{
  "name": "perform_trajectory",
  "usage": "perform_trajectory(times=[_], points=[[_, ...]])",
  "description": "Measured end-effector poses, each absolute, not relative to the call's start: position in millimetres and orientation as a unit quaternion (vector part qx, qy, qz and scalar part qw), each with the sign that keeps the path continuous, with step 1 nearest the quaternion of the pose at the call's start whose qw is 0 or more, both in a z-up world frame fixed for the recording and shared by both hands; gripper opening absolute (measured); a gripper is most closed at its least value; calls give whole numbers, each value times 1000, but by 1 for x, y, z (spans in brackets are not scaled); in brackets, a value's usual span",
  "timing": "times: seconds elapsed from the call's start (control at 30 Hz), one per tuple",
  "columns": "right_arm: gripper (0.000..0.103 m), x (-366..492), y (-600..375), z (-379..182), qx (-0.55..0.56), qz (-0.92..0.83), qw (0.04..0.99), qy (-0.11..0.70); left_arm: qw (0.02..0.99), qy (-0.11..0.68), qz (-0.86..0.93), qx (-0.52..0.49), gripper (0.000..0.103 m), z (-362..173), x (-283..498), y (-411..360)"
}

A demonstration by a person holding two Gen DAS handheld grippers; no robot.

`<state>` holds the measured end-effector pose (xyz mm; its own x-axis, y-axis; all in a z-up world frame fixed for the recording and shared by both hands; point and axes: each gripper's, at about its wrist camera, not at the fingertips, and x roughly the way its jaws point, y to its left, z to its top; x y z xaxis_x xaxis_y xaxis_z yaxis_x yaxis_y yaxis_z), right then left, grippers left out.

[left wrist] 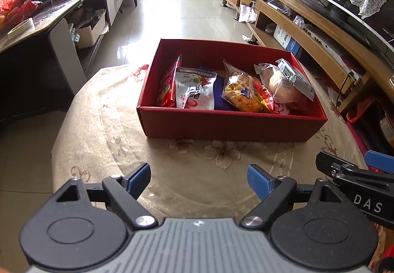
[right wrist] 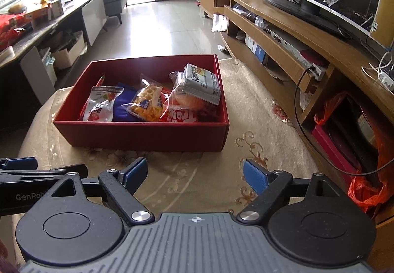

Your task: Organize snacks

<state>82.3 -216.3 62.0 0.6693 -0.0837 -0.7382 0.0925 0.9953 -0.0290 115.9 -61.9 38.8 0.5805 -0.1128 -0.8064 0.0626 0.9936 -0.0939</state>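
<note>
The left wrist view shows the red box [left wrist: 229, 123] from its front left, and the tall red bag [left wrist: 168, 83] standing against the box's left wall shows well there. The right wrist view shows the same red box [right wrist: 147, 132] from its front right, and there only a thin edge of that red bag [right wrist: 100, 81] peeks out. The right view also shows an orange plastic bag [right wrist: 367, 189] low beside the TV stand [right wrist: 290, 14].

The left gripper [left wrist: 199, 180] is wide open and holds nothing. The right gripper [right wrist: 195, 175] is wide open too, with nothing in it. Both hang over the near part of the surface [left wrist: 110, 125], side by side. Each one shows at the edge of the other's view.

The surface is round and has a tan cloth with flowers on it. Around it is a living room with a shiny tile floor [left wrist: 157, 14], a long dark table [left wrist: 49, 17] on the left and the wooden TV stand with a TV [right wrist: 332, 2] on the right.

The box sits in the middle of the surface, open on top. Its long side runs left to right. Inside lie a white pouch [left wrist: 197, 91], a blue bag [left wrist: 222, 93], a clear bag of yellow snacks [left wrist: 242, 93], a wrapped round bun [left wrist: 278, 86] and a small silver packet [right wrist: 202, 83] resting on the bun. The bags lean with their tops toward the far wall.
</note>
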Motion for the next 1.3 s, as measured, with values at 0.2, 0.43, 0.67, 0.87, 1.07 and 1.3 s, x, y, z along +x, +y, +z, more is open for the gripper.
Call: perform_trajectory(times=[0.2, 0.43, 0.67, 0.87, 1.07, 1.3], points=[[89, 70, -216, 59, 4, -53, 912, 407, 889, 455, -50, -27, 84, 38, 104, -60], [89, 56, -218, 57, 12, -56, 910, 410, 887, 458, -52, -21, 85, 35, 90, -61], [89, 44, -218, 54, 16, -56, 908, 414, 887, 459, -55, -12, 85, 32, 76, -64], [89, 34, -217, 53, 19, -52, 908, 414, 887, 458, -57, -6, 86, 33, 67, -65], [89, 26, -215, 52, 20, -49, 908, 415, 887, 458, -58, -1, 86, 32, 58, -66], [89, 19, -212, 52, 18, -46, 909, 414, 888, 456, -56, 3, 86, 32, 49, -63]])
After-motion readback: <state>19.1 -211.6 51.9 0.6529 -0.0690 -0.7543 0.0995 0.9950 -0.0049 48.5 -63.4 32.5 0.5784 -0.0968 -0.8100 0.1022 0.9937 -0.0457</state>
